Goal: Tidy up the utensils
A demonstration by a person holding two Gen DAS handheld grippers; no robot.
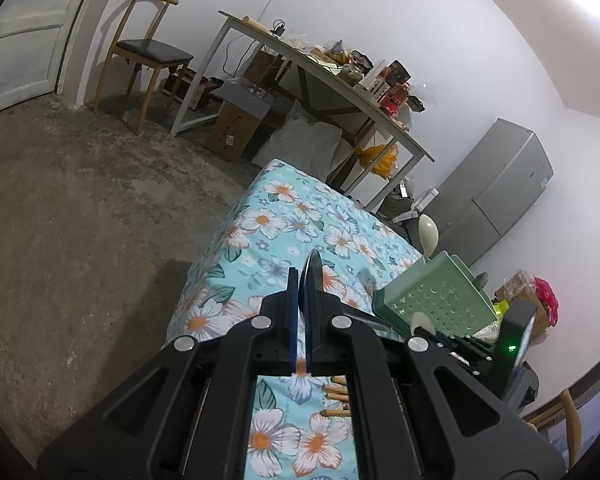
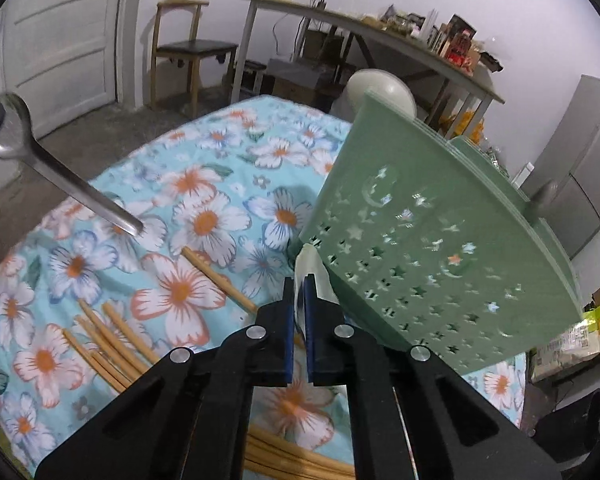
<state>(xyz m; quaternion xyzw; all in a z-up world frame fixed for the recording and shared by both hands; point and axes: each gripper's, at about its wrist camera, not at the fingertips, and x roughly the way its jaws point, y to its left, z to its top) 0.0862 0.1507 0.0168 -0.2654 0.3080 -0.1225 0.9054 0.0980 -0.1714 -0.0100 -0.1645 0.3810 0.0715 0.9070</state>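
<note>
With 2 spoons already standing in the green holder (image 2: pixel 440 240), the left gripper (image 1: pixel 302 280) clamps a metal spoon (image 2: pixel 28 152), the right gripper (image 2: pixel 299 292) pinches a white spoon handle (image 2: pixel 314 276), and the bamboo chopsticks (image 2: pixel 112 340) lie unsorted.

Even indoor light, fisheye-warped edges

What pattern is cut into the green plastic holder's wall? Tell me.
Small stars and crescent moons cut through the green plastic holder, clearest in the right wrist view.

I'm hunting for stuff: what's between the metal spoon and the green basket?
Flowery cloth and a chopstick's end, shown in the right wrist view.
</note>
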